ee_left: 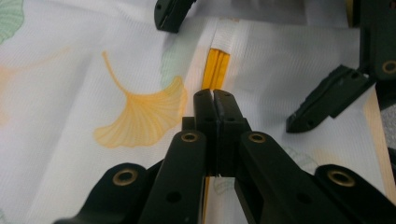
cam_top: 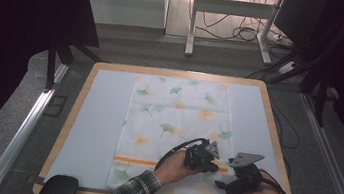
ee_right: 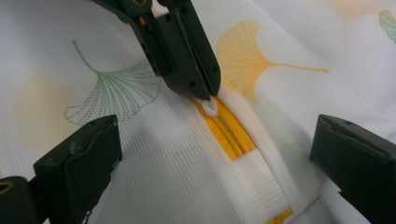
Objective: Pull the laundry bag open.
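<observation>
1. A white pillowcase (cam_top: pixel 176 128) printed with ginkgo leaves is lying flat on the surface (cam_top: pixel 96 117).
2. Its yellow zipper (ee_right: pixel 229 130) is running along the pillowcase's near end, partly hidden under a white fabric flap (ee_right: pixel 254 175).
3. The left gripper (ee_left: pixel 214 95) is sitting at the zipper with its jaws clenched on the white zipper pull (ee_right: pixel 211 105).
4. The right gripper (ee_right: pixel 212 154) is hovering just beside the zipper, jaws released and straddling it, gripping nothing.

High view overhead, looking forward; claw views close, sharing zipper (ee_right: pixel 224 126)
</observation>
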Available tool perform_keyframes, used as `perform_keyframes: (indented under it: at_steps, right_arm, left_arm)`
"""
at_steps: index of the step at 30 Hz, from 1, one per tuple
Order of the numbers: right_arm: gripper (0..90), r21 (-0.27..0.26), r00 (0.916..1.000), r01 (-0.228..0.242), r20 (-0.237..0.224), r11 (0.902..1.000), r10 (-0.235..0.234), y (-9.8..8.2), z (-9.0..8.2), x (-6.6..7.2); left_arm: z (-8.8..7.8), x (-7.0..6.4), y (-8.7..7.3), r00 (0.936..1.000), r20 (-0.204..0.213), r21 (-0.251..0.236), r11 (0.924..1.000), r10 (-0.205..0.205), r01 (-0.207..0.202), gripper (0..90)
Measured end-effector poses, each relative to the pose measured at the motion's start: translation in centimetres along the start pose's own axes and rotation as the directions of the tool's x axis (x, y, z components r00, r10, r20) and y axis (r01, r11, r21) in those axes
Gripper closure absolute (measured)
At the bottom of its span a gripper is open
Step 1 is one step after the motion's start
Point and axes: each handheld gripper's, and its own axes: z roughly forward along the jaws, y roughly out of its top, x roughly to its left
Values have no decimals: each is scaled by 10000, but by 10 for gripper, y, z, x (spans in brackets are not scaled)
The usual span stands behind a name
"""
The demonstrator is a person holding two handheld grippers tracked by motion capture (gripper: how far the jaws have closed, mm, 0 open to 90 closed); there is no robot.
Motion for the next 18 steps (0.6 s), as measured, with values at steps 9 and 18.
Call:
perform_keyframes:
  at_steps: [9,18]
  right_arm:
    - [29,70,10000,-18,55,10000,18,1,0,0]
    - [29,-10,10000,-50,41,10000,50,0,0,0]
  left_arm:
    - [-7,3,-6,9999,103,32,10000,-7,7,900]
    - [-12,4,-11,9999,134,68,10000,49,-49,900]
